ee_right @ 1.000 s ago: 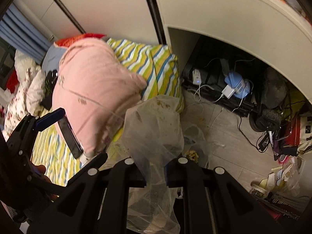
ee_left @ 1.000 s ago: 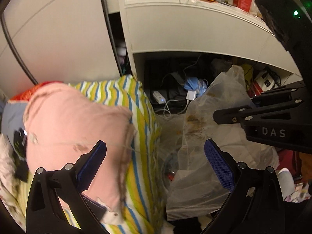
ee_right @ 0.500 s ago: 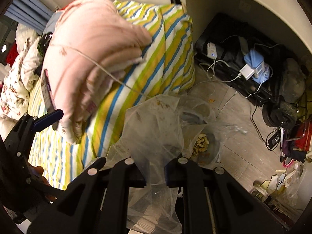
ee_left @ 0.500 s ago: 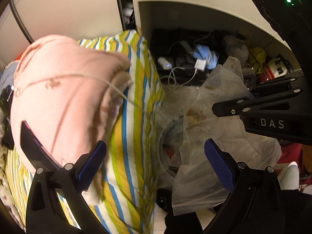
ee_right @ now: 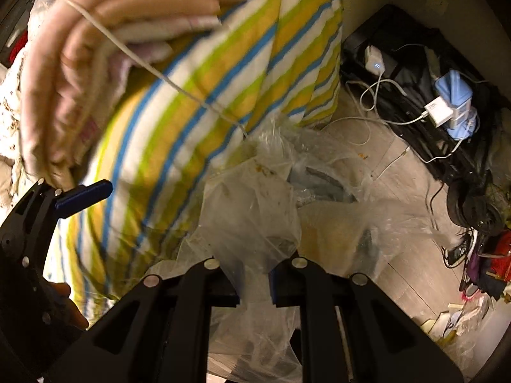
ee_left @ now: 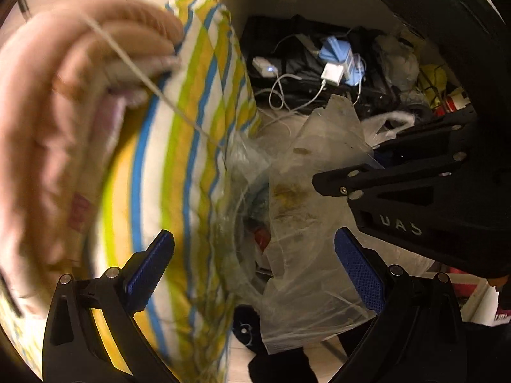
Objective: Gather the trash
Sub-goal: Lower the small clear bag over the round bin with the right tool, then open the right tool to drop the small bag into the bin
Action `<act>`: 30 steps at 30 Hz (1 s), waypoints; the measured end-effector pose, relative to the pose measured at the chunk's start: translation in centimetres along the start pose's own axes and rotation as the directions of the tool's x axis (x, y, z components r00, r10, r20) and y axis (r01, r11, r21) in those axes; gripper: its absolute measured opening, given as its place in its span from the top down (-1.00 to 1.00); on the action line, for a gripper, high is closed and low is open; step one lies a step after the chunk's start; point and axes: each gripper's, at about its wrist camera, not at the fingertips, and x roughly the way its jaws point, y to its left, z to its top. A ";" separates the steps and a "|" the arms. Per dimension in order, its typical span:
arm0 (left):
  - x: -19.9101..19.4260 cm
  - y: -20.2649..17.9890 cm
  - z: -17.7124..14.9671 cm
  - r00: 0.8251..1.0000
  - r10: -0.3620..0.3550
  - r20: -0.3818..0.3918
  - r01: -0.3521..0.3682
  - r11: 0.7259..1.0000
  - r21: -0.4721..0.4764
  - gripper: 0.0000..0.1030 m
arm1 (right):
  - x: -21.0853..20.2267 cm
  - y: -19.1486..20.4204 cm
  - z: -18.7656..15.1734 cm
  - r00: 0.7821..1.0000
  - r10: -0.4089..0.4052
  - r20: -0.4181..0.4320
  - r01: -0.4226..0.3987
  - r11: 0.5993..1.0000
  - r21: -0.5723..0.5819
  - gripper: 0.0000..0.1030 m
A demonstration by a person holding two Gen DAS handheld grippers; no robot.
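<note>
Beside the striped bedding (ee_right: 198, 102), the right gripper (ee_right: 254, 284) pinches a soiled plastic bag (ee_right: 252, 210) above the lined bin (ee_right: 322, 188); the left gripper (ee_left: 255, 268) hangs spread, empty. Floor litter (ee_right: 460, 316) beyond the bin is left to collect.

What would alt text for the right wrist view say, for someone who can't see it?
The right gripper pinches a dirty clear plastic bag above a lined bin on the floor. A striped pillow and pink blanket fill the upper left, blurred; chargers and cables clutter the right.
</note>
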 end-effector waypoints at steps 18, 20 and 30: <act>9.4 -2.2 -2.9 0.997 -0.032 -0.065 0.031 0.999 -0.013 -0.89 | 10.5 -2.7 -1.7 0.993 -0.005 -0.119 -0.009 0.993 -0.114 0.73; 10.3 -2.4 -3.1 0.997 -0.034 -0.065 0.033 0.999 -0.025 -0.89 | 11.0 -2.8 -1.8 0.992 -0.003 -0.122 -0.013 0.991 -0.131 0.73; 11.3 -1.8 -3.1 0.997 -0.040 -0.070 0.036 0.998 -0.048 -0.90 | 11.3 -2.8 -1.8 0.992 -0.002 -0.123 -0.018 0.987 -0.157 0.73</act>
